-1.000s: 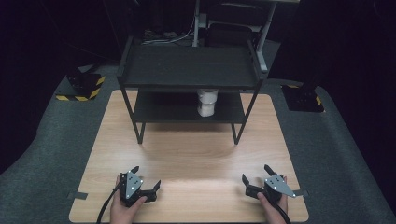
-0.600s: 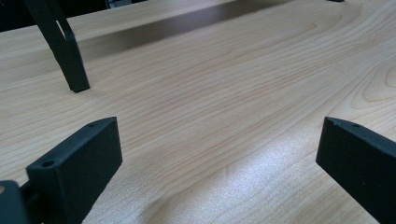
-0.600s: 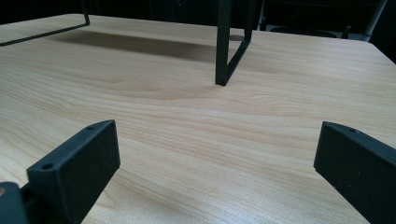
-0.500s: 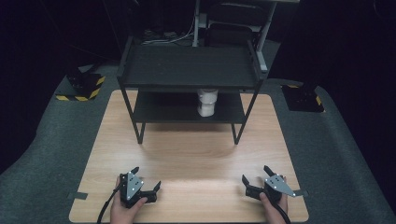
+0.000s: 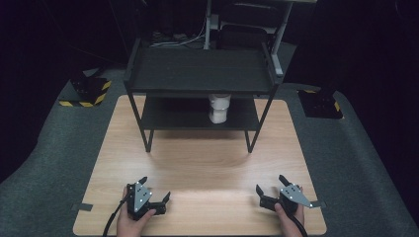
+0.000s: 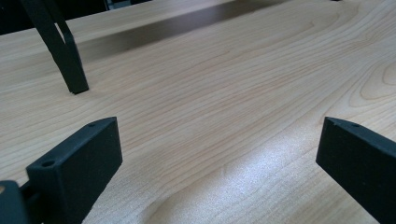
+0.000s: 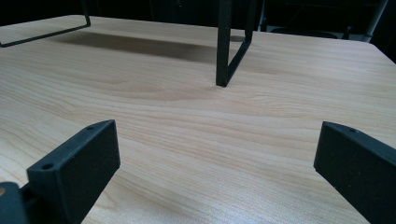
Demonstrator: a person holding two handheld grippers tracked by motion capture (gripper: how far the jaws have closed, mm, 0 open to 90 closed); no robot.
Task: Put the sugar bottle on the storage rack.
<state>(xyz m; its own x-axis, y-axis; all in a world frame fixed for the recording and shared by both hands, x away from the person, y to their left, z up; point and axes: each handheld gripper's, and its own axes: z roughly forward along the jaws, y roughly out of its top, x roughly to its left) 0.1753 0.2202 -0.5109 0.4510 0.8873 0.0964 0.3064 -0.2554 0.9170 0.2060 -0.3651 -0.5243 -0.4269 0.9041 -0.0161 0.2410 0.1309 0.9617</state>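
Dark room, grey carpet floor (image 5: 44,163) around a light wood table (image 5: 197,163) that fills the middle of the high view. A black two-tier shelf rack (image 5: 200,69) stands on the far half of the table, upper centre of the frame. On its lower tier, right of centre, sits a white cup-like container (image 5: 219,107), partly hidden under the top tier. It is the nearest thing to grab, and both grippers are well apart from it.

Left gripper (image 5: 154,193) at bottom left of the frame, right gripper (image 5: 269,190) at bottom right, both low over the near table edge. Jaws of each are spread wide with nothing between them, only bare wood in the gripper views. A rack leg (image 6: 60,46) shows upper left in the left gripper view, another leg (image 7: 224,42) top centre in the right gripper view.

Risks, judging from here: the reach goes under the top tier, so a gripper could clip the tier edge or a leg and shove the rack. The container looks light; a one-sided touch could tip it or push it deeper on the tier. A trailing cable could snag too.
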